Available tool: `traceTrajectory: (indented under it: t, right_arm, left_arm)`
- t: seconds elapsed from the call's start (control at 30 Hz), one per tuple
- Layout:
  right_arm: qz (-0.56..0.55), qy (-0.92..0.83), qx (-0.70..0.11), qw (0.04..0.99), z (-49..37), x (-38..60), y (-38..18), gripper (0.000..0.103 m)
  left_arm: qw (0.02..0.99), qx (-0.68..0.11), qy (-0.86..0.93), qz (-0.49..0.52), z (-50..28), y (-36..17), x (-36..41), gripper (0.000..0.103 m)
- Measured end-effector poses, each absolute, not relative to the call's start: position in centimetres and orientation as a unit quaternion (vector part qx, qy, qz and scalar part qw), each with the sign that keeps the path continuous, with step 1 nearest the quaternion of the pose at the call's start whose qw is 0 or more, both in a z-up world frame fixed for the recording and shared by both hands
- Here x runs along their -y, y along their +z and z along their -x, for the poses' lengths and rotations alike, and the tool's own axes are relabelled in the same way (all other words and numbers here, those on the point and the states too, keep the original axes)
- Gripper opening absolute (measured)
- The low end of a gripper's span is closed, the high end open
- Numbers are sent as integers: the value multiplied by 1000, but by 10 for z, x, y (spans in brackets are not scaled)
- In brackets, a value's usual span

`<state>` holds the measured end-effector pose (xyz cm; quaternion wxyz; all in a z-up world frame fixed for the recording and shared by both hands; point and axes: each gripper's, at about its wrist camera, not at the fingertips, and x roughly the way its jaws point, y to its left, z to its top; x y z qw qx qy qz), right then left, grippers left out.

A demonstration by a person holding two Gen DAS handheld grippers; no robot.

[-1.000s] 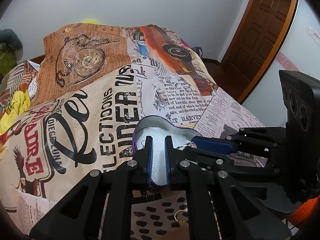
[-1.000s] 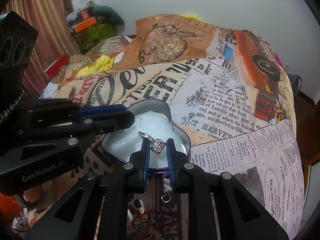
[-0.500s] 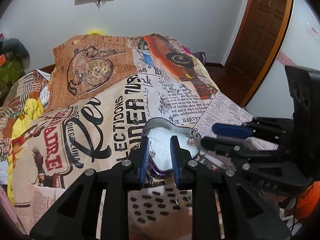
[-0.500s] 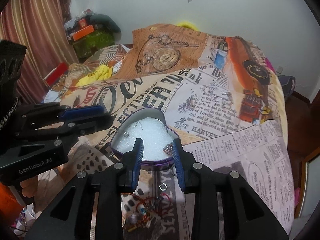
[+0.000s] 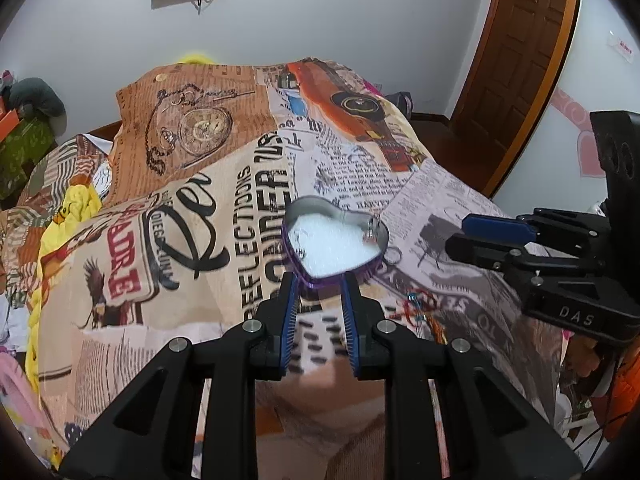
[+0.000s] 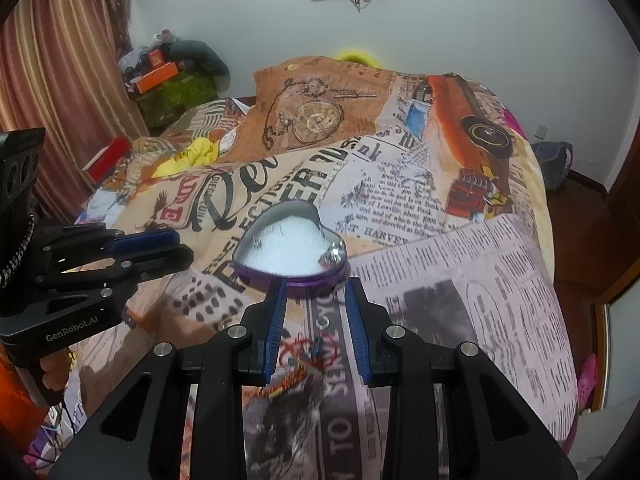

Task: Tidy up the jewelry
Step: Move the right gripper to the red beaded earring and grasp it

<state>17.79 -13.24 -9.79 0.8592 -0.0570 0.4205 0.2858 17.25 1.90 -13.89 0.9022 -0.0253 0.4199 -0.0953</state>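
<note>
A purple heart-shaped tin (image 5: 370, 270) (image 6: 256, 272) with a white foam lining lies open on the newspaper-print bedspread. A silver earring (image 5: 370, 233) (image 6: 330, 257) rests at its right rim, and a thin hook earring (image 5: 301, 254) lies at its left. A tangle of red and blue jewelry (image 5: 420, 306) (image 6: 304, 354) lies on the cover in front of the tin. My left gripper (image 5: 319, 280) and my right gripper (image 6: 314, 286) are both open and empty, just in front of the tin.
The bedspread (image 5: 192, 216) covers the whole bed. A yellow cloth (image 5: 68, 208) lies at the left. Clutter and boxes (image 6: 168, 80) sit by the curtain. A wooden door (image 5: 520, 60) stands at the right, past the bed's edge.
My right gripper let go of the silver earring, which now lies in the tin. Both grippers opened and drew back from the tin toward me.
</note>
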Motion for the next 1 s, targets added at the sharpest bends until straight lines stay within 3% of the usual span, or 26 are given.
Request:
traceTrajectory:
  t: [0.83,1.0]
  right_arm:
    - [40,284,-494,821,-148,128,-156,27]
    - [46,278,-492,824,-152,133,-158,23]
  left_arm:
    - [876,-471,-96,28,-137,-183,-15,21]
    - [875,-473,-96,33,-139,-188,-16,21]
